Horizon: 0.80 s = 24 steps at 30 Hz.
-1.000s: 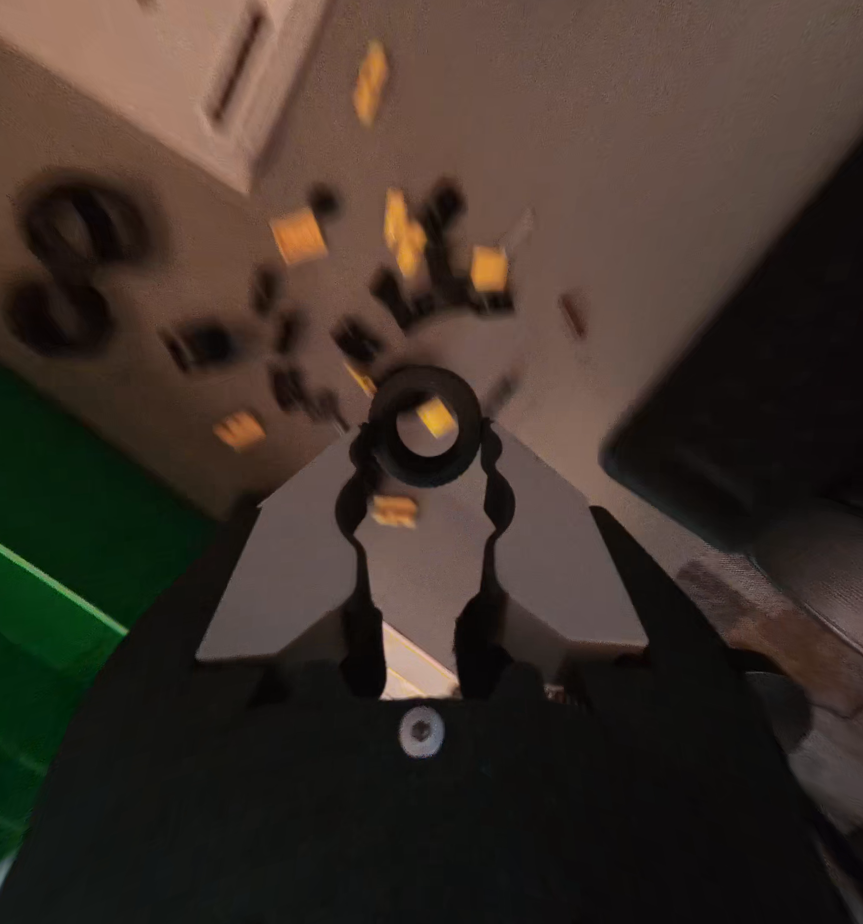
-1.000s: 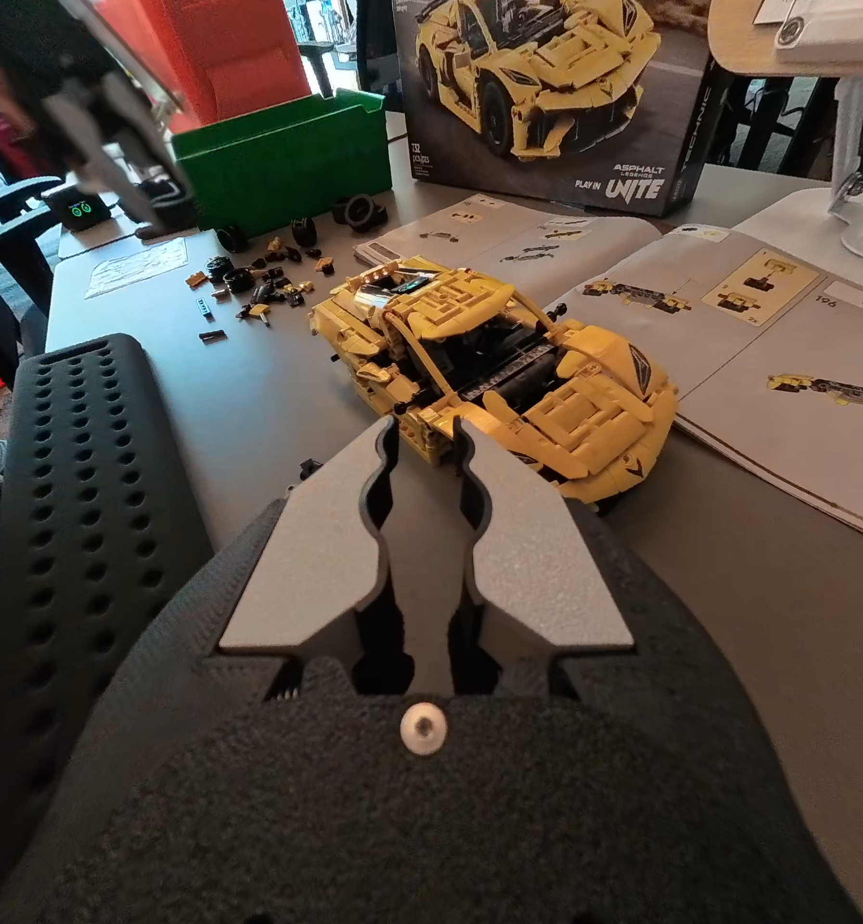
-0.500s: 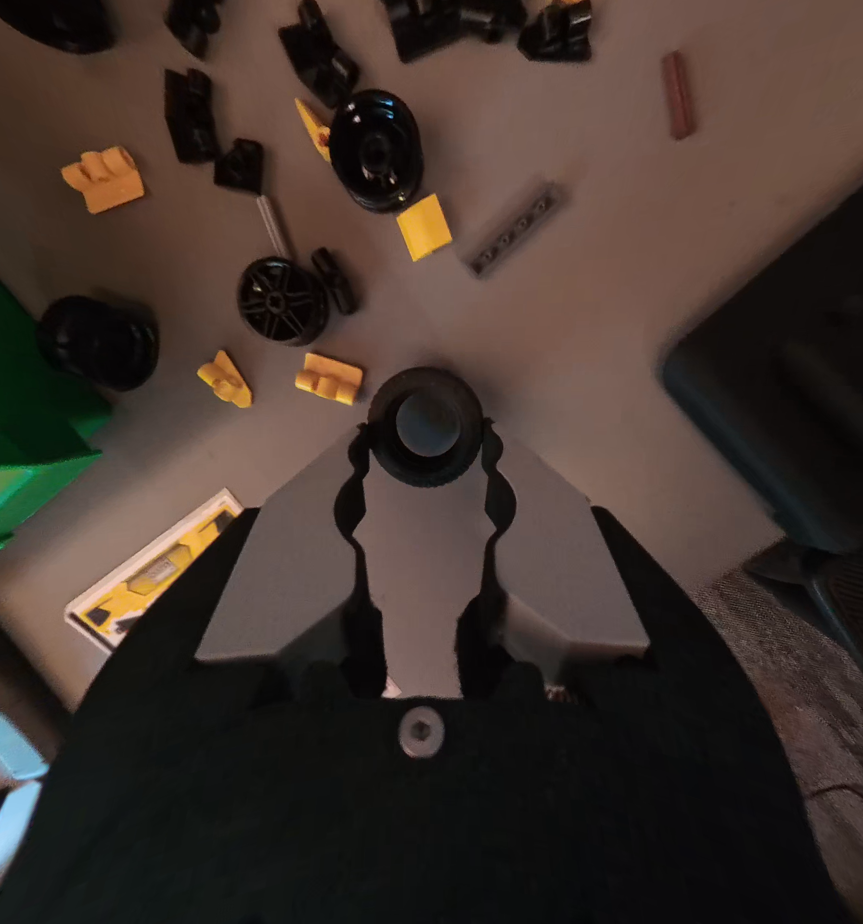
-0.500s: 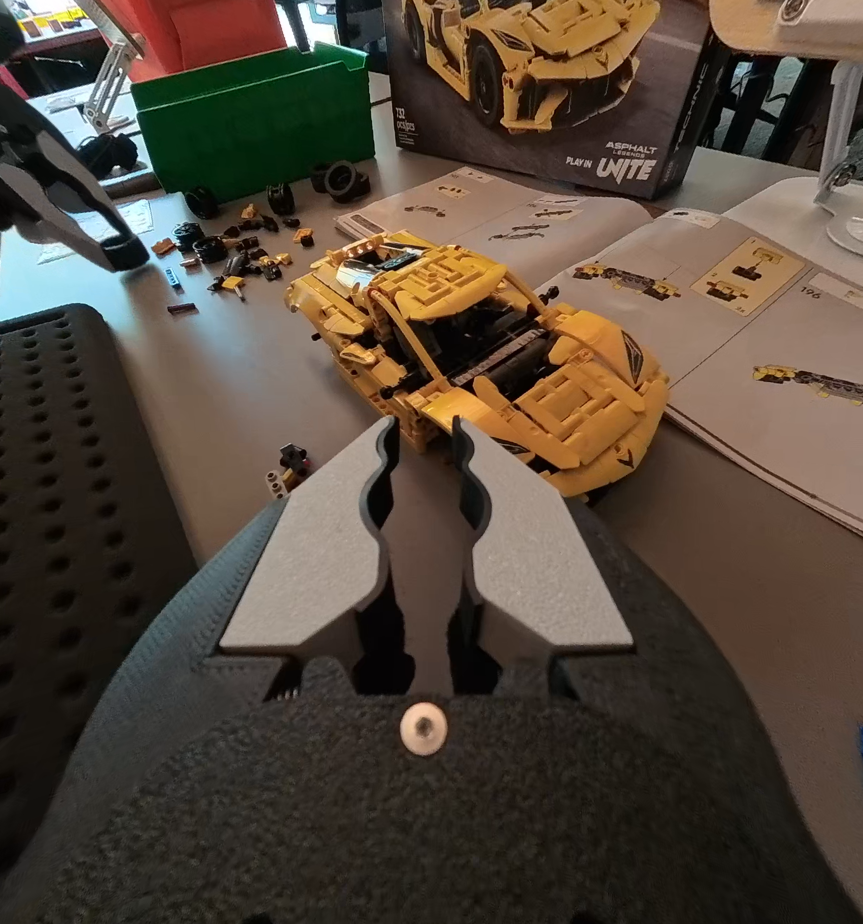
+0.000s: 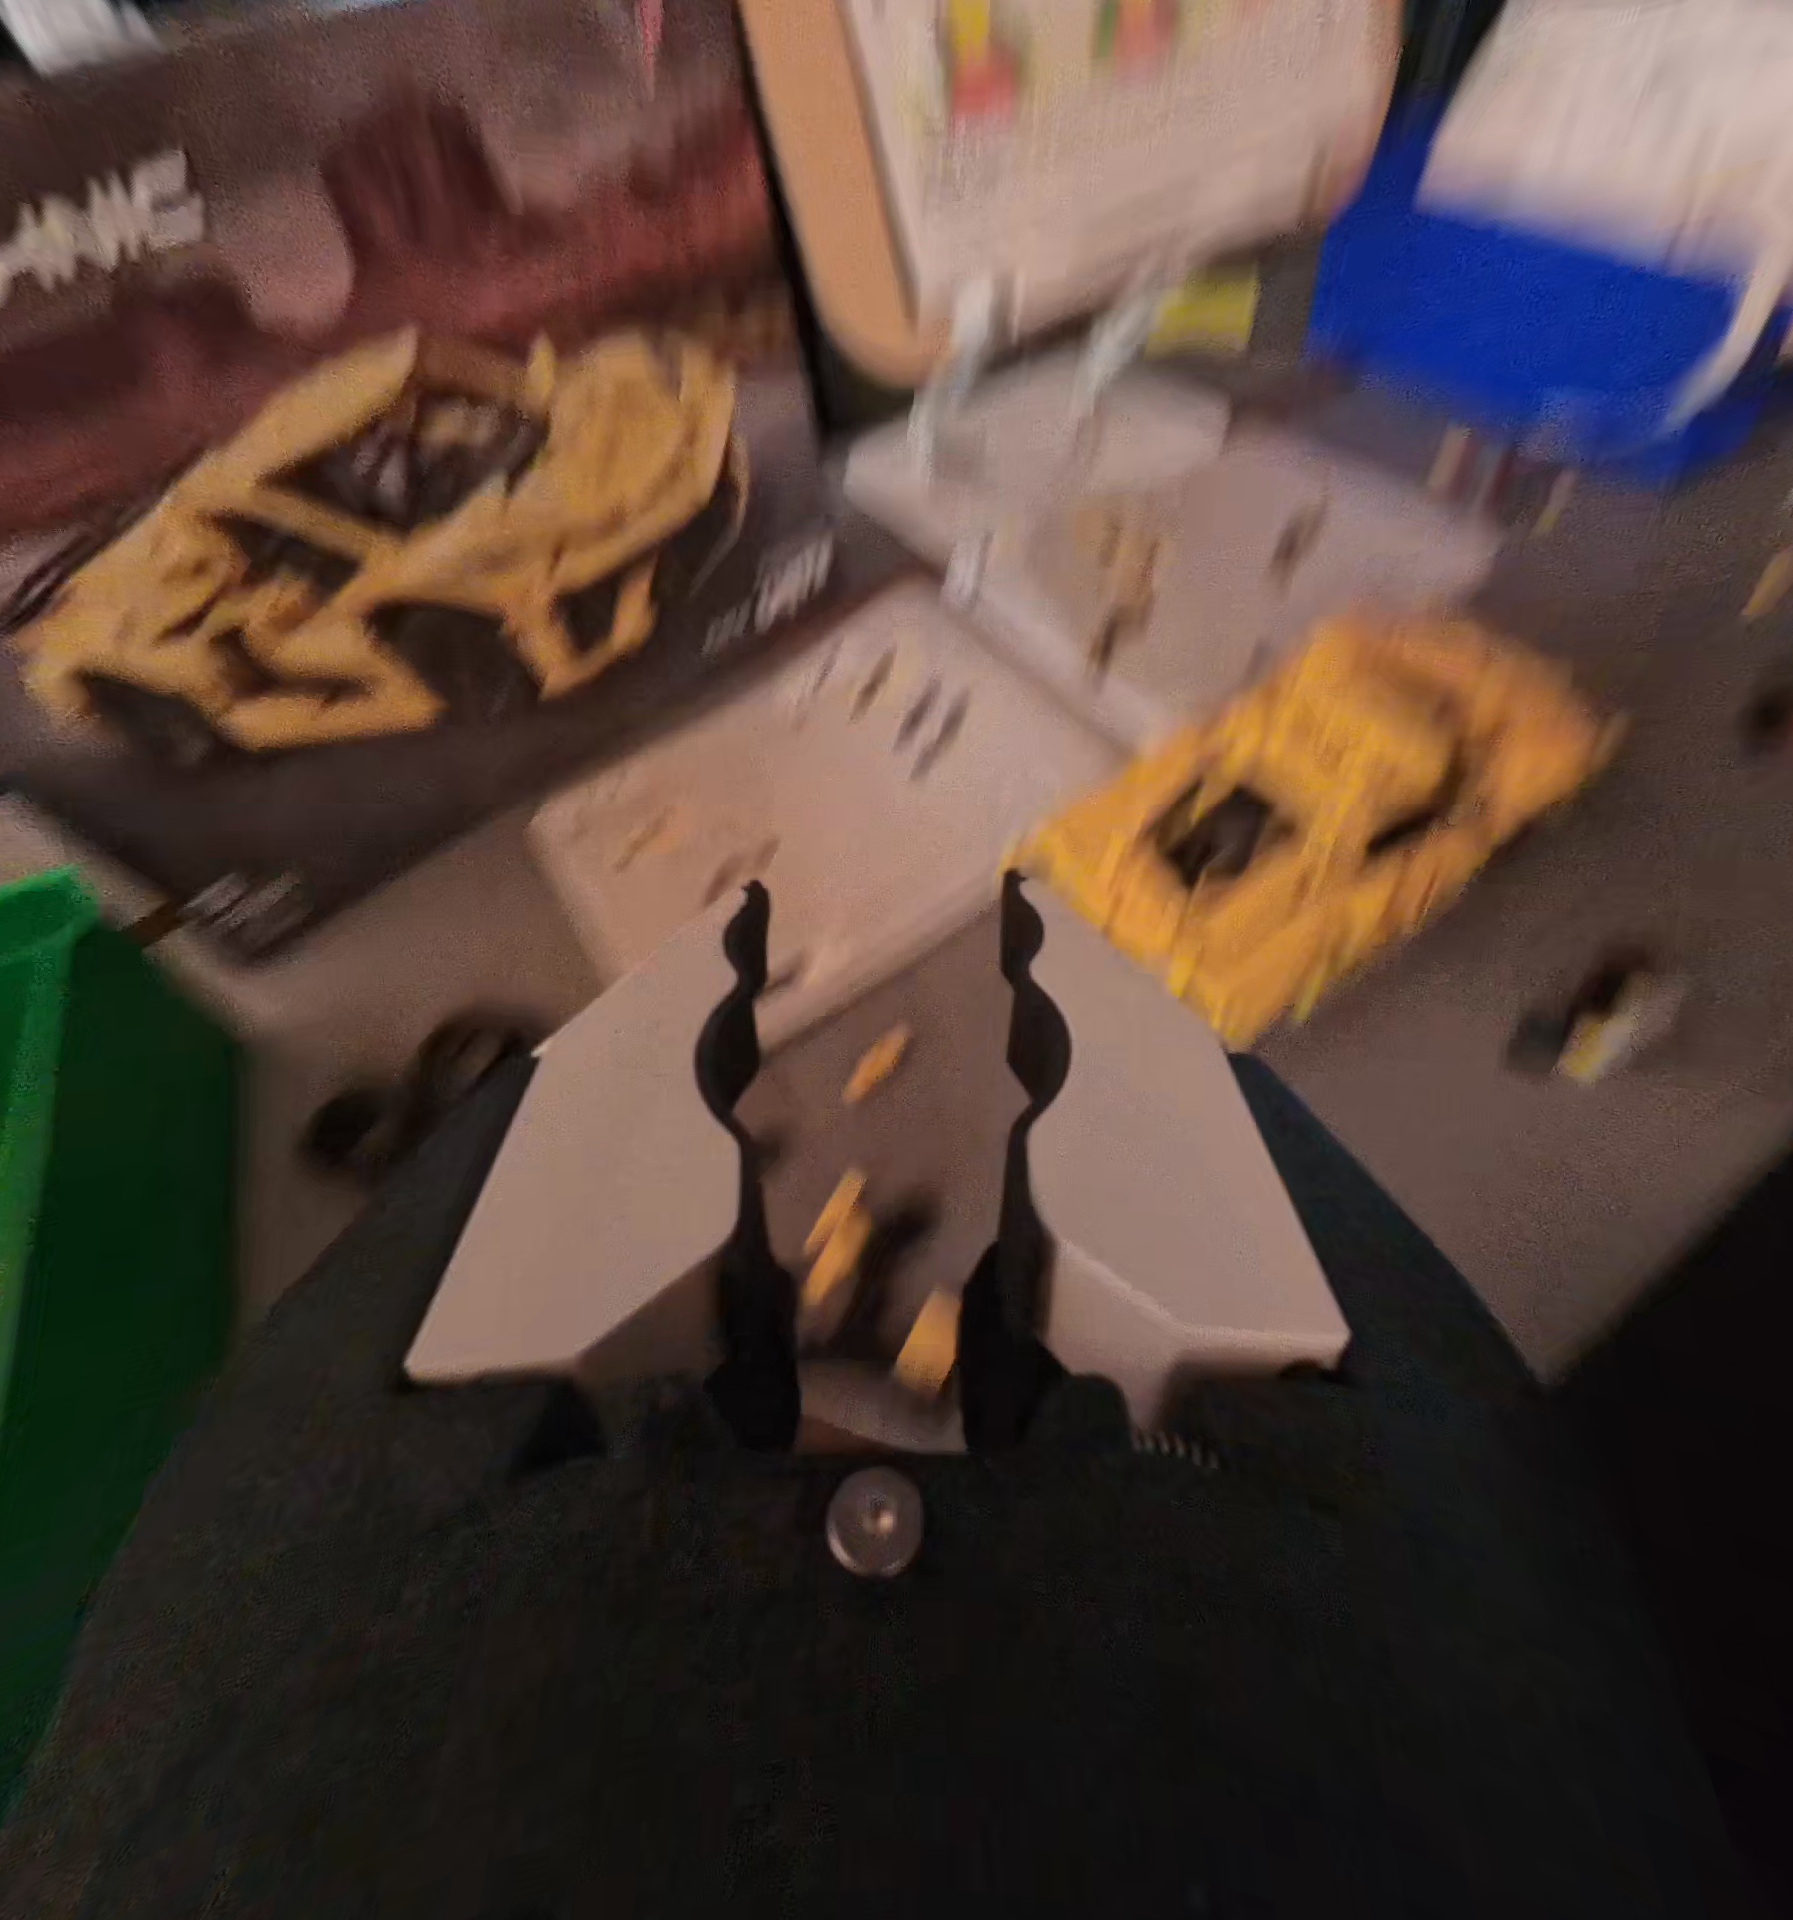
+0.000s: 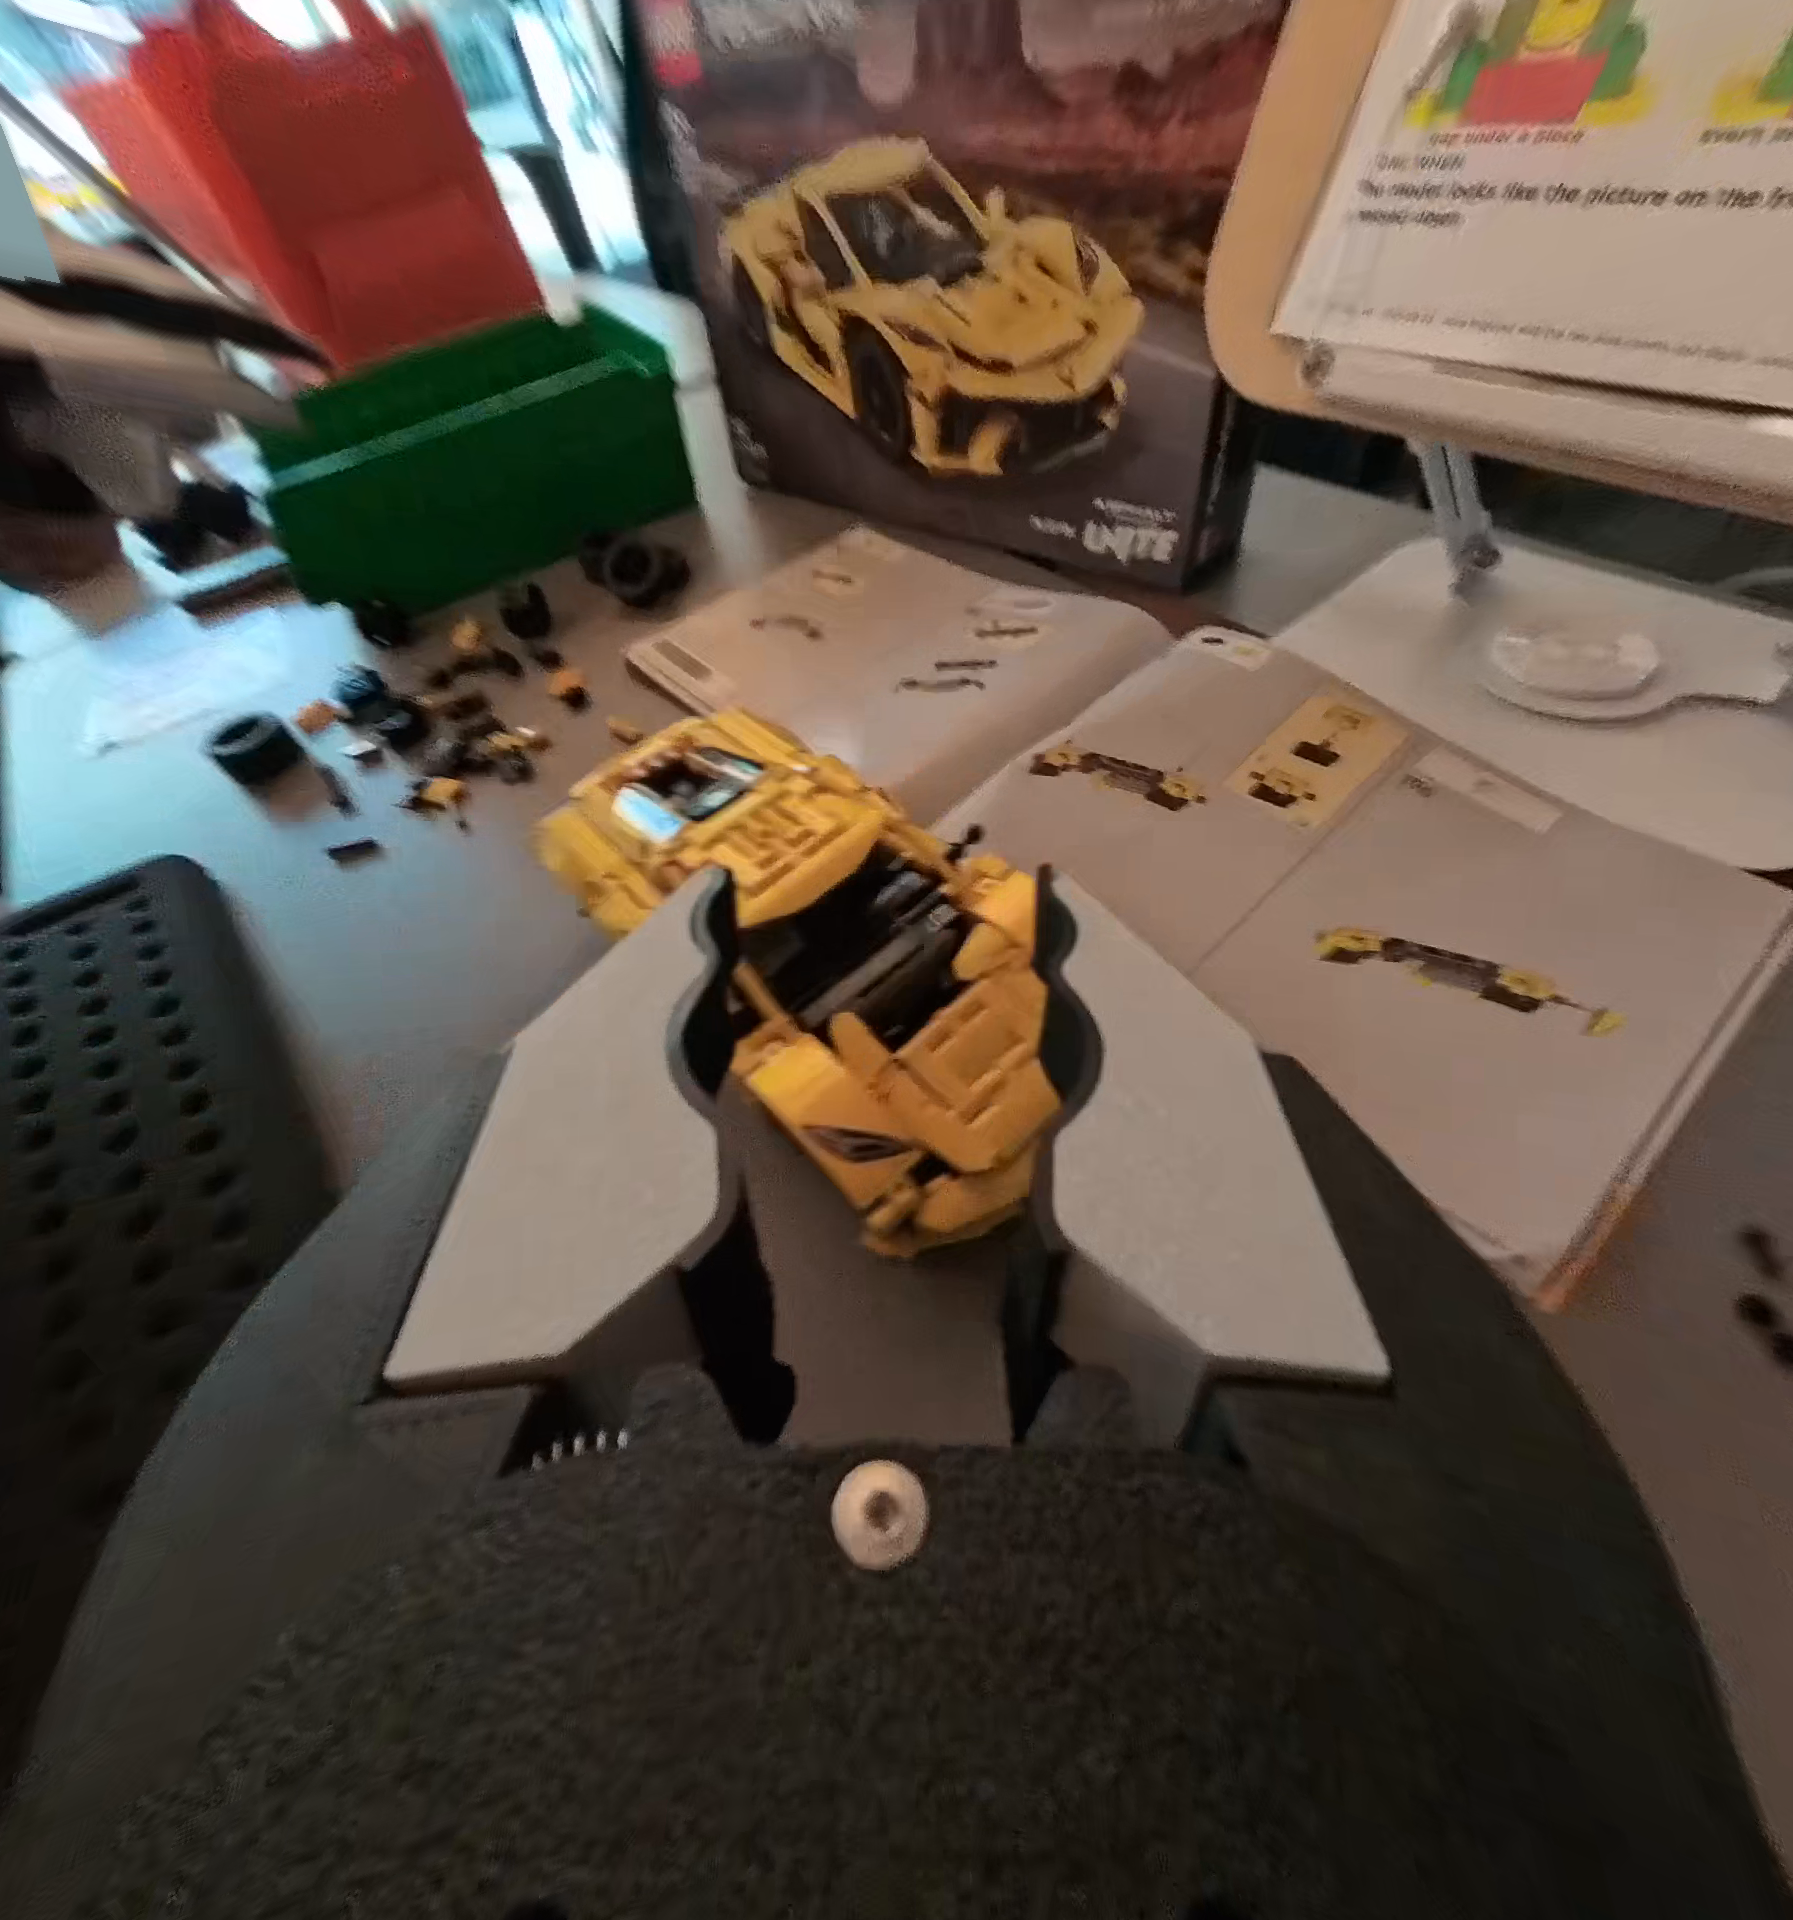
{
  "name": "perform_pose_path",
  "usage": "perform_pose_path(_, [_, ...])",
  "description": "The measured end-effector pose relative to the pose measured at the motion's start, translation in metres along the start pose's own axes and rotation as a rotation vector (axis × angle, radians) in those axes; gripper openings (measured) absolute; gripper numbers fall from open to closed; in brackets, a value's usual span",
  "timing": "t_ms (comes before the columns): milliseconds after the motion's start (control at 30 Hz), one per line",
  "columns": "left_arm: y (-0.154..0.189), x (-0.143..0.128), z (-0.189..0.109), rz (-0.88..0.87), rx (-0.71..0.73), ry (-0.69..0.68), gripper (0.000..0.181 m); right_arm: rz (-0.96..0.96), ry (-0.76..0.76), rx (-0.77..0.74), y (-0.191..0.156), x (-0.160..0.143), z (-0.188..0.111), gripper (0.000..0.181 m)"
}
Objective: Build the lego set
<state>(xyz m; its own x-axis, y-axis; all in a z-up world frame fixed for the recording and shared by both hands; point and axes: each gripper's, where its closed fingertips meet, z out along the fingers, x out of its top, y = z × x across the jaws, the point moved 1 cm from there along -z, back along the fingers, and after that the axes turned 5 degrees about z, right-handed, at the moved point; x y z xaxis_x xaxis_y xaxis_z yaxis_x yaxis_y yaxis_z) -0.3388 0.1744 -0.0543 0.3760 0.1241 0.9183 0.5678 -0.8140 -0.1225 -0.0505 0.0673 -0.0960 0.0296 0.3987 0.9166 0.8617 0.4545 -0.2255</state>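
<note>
The yellow lego car (image 6: 902,1081) sits on the grey table (image 6: 404,966), its nose toward me. My right gripper (image 6: 881,883) is open wide, with the car's front between its fingers in the view; I cannot tell whether they touch it. My left gripper (image 5: 884,891) is open and empty, held above the table, in a very blurred view with the car (image 5: 1328,790) to its right. A black tyre (image 6: 258,750) lies on the table beside the loose black and yellow pieces (image 6: 476,727). The left gripper also shows blurred at the far left (image 6: 144,353).
A green bin (image 6: 476,468) and the set's box (image 6: 965,343) stand at the back. The open instruction booklet (image 6: 1391,831) lies right of the car. A white stand (image 6: 1557,675) holds a sheet at the back right. A black perforated chair back (image 6: 113,1091) is at the left.
My left gripper has opened and no longer holds the black tyre, and it has swung up from the loose pieces toward the box and car. My right gripper has opened and moved over the car's front.
</note>
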Motion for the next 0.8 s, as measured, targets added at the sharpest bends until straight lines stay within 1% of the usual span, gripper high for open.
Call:
perform_pose_path(33, [0.014,0.024,0.032,-0.091,-0.037,0.049,0.042,0.000,-0.038,-0.016,0.009,0.007,0.008,0.063])
perform_pose_path(67, [0.027,0.041,0.066,-0.153,-0.076,0.050,0.042,0.021,-0.074,-0.009,0.014,0.014,0.017,0.062])
perform_pose_path(100, [0.035,0.052,0.100,-0.165,-0.091,0.030,0.042,0.052,-0.100,0.015,0.019,0.020,0.028,0.061])
perform_pose_path(133, [0.039,0.056,0.129,-0.152,-0.083,-0.001,0.042,0.073,-0.120,0.015,0.027,0.027,0.040,0.057])
perform_pose_path(200, [0.050,0.046,0.175,-0.140,-0.099,-0.049,0.042,0.078,-0.150,-0.061,0.056,0.031,0.061,0.056])
perform_pose_path(267, [0.057,0.019,0.202,-0.145,-0.110,-0.101,0.042,0.105,-0.155,-0.148,0.085,0.019,0.073,0.051])
perform_pose_path(333, [0.058,-0.010,0.212,-0.175,-0.122,-0.152,0.042,0.169,-0.116,-0.179,0.099,0.003,0.078,0.045])
perform_pose_path(400, [0.052,-0.023,0.207,-0.181,-0.140,-0.168,0.042,0.188,-0.078,-0.210,0.107,-0.012,0.077,0.044])
perform_pose_path(467, [0.035,-0.023,0.197,-0.174,-0.115,-0.152,0.042,0.160,-0.082,-0.246,0.114,-0.021,0.074,0.044])
perform_pose_path(533, [0.018,-0.022,0.188,-0.196,-0.088,-0.128,0.042,0.135,-0.091,-0.251,0.116,-0.023,0.073,0.044])
perform_pose_path(600, [0.006,-0.025,0.185,-0.210,-0.047,-0.110,0.042,0.126,-0.083,-0.257,0.117,-0.023,0.075,0.051])
perform_pose_path(667, [0.005,-0.029,0.187,-0.213,-0.042,-0.102,0.040,0.115,-0.073,-0.245,0.115,-0.024,0.077,0.051])
perform_pose_path(800, [0.017,-0.030,0.190,-0.240,-0.121,-0.078,0.036,0.108,-0.067,-0.199,0.103,-0.023,0.082,0.053])
